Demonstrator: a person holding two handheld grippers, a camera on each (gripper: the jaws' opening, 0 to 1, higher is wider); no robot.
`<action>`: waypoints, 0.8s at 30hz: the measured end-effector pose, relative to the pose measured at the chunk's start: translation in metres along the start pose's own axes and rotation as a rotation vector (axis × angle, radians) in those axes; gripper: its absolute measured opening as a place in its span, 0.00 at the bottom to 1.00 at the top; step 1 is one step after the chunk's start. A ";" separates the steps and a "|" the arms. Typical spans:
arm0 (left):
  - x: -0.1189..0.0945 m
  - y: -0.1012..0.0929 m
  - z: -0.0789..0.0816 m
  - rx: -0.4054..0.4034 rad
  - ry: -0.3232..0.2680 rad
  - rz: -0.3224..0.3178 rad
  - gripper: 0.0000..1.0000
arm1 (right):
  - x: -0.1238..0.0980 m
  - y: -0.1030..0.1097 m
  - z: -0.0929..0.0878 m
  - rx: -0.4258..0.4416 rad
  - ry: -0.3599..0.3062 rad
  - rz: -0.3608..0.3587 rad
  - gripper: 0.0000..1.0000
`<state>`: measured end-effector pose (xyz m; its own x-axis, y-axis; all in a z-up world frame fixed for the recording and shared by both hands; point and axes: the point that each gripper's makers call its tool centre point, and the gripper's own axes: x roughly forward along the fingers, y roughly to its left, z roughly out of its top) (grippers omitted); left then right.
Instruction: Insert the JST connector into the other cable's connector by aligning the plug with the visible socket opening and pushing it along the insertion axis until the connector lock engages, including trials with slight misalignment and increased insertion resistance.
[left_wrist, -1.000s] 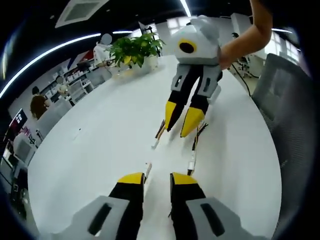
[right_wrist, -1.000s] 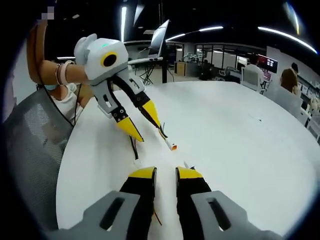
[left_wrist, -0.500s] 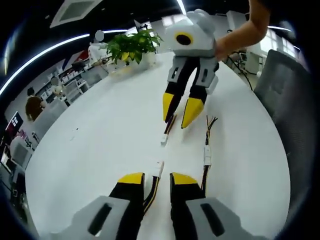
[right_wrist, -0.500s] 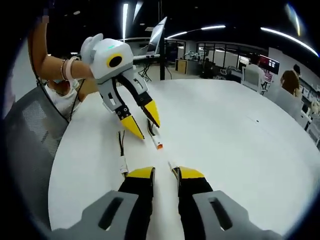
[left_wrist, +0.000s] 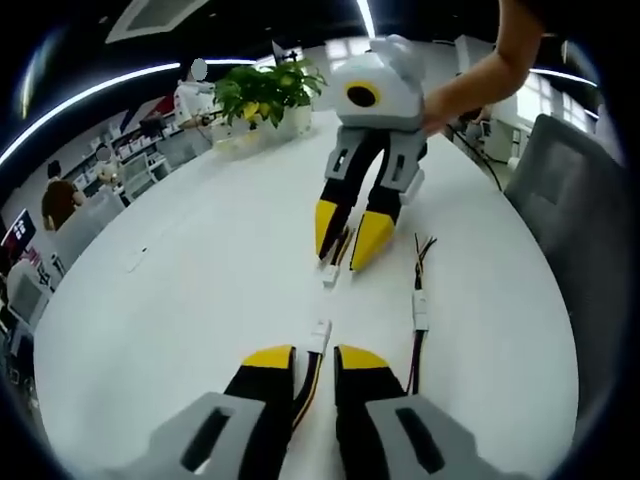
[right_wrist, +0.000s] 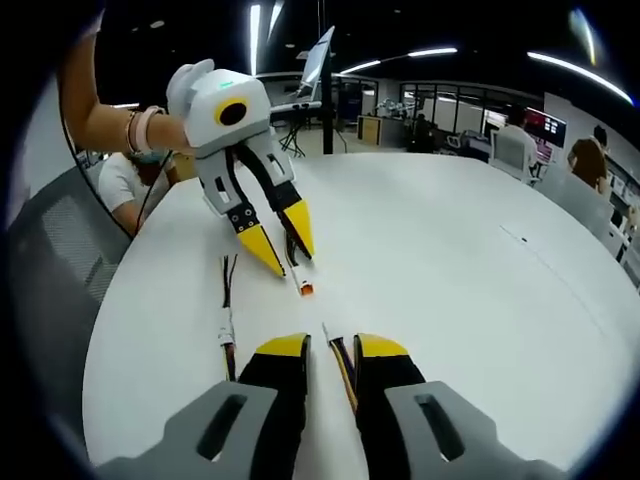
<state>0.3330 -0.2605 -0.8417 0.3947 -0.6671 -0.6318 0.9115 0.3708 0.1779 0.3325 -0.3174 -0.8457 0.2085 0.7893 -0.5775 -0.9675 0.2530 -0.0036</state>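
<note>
Left tongs (left_wrist: 302, 360) clamped on a cable, its plug (left_wrist: 319, 333) poking forward. Right tongs (left_wrist: 345, 240) clamped on the other cable, socket (left_wrist: 330, 274) facing the plug. Both long axes roughly in line, small gap between, just above the desk (left_wrist: 180, 270). Spare cable (left_wrist: 421, 305) lies right, clear of the path. Plant (left_wrist: 262, 92) far off.

Desk (left_wrist: 180, 290): white, round-edged, broad bare top
Potted plant (left_wrist: 265, 92): green leaves, on the desk's far side
Mesh chair (left_wrist: 580, 210): grey, just beside the desk edge
Spare cable (left_wrist: 420, 300): loose on the desk, white connector mid-length
Ceiling lights (right_wrist: 585, 75): long bright strips
</note>
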 end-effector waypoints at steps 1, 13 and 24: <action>0.001 0.000 0.000 -0.003 0.000 -0.001 0.07 | 0.001 0.000 -0.001 -0.003 0.003 0.003 0.15; 0.005 -0.006 0.000 0.012 -0.015 -0.032 0.01 | 0.007 0.001 -0.004 -0.030 0.009 0.009 0.08; 0.004 -0.007 0.000 0.004 -0.015 -0.044 0.00 | 0.010 0.002 -0.002 -0.088 0.009 0.013 0.05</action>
<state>0.3281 -0.2654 -0.8458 0.3557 -0.6926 -0.6276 0.9285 0.3382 0.1531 0.3322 -0.3104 -0.8530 0.1951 0.7873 -0.5849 -0.9790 0.1921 -0.0680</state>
